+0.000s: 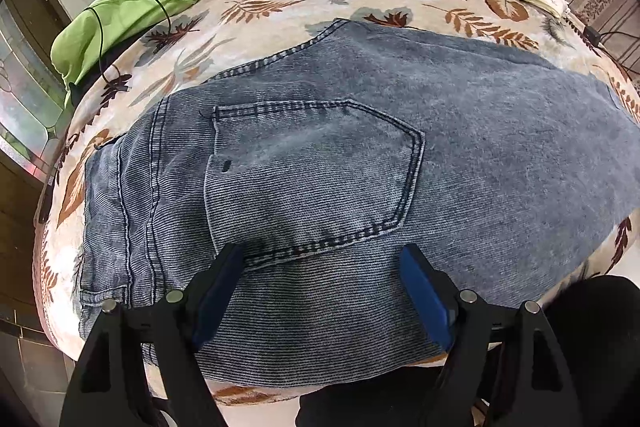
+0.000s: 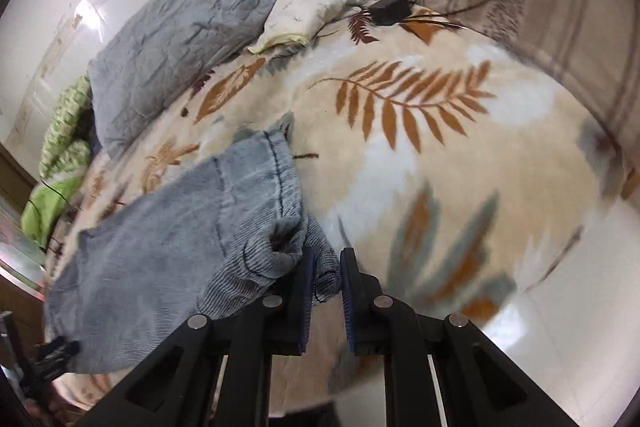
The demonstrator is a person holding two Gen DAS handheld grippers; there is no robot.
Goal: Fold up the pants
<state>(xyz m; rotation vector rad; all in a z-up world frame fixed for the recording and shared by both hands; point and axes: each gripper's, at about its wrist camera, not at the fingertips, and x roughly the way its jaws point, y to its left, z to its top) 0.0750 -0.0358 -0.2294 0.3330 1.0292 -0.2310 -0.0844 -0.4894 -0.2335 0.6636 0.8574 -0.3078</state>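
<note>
Left tool (image 1: 324,259) wide open w/ nothing in it, over jeans (image 1: 320,163) on bed (image 1: 260,7); right tool (image 2: 325,267) pinching denim hem, lifted.

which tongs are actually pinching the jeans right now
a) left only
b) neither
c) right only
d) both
c: in the right wrist view the right tongs are closed down on a bunched fold of the jeans, while in the left wrist view the left tongs stand wide open above the flat denim near the back pocket, gripping nothing.
</note>
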